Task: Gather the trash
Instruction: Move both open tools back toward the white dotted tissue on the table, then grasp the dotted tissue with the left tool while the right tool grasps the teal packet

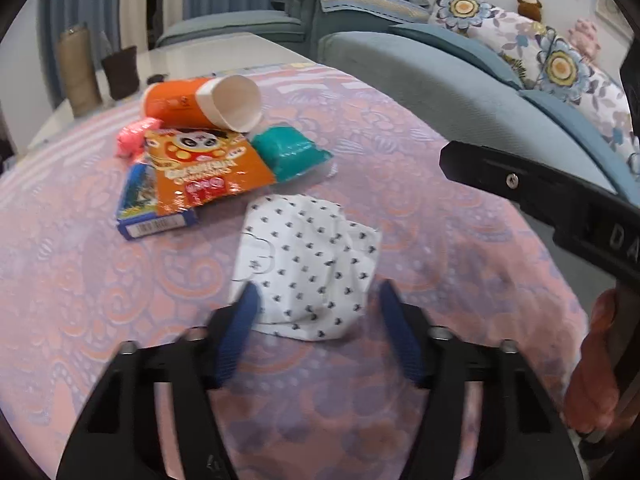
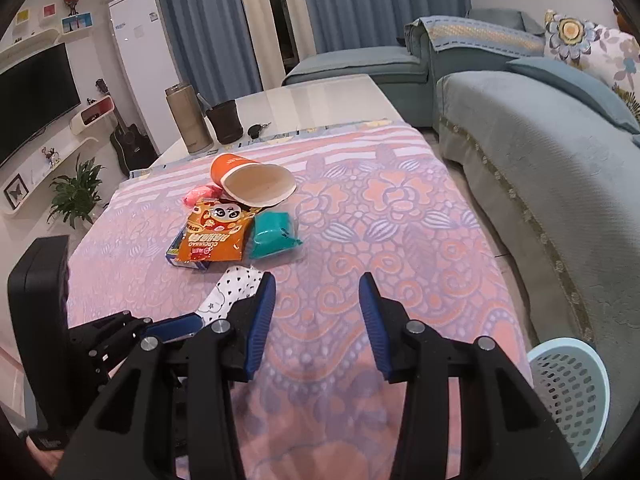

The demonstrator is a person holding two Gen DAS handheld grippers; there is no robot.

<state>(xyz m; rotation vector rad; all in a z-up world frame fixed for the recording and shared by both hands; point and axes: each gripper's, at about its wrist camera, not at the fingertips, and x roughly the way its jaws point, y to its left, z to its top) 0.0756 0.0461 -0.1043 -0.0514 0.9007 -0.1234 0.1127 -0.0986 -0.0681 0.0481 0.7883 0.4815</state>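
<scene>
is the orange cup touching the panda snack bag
Touching: in the left wrist view the orange cup's white rim rests on the panda snack bag's top edge.

— Where did the left wrist camera sit?
— Low and close over the patterned tablecloth [image 1: 440, 240], facing the spotted white wrapper [image 1: 308, 264]; the sofa [image 1: 460, 92] lay to its right.
— And the right wrist camera?
— Higher and further back, facing the curtains [image 2: 360, 8]; both views shared the orange paper cup [image 2: 252, 180] and the panda snack bag [image 2: 216, 236].
</scene>
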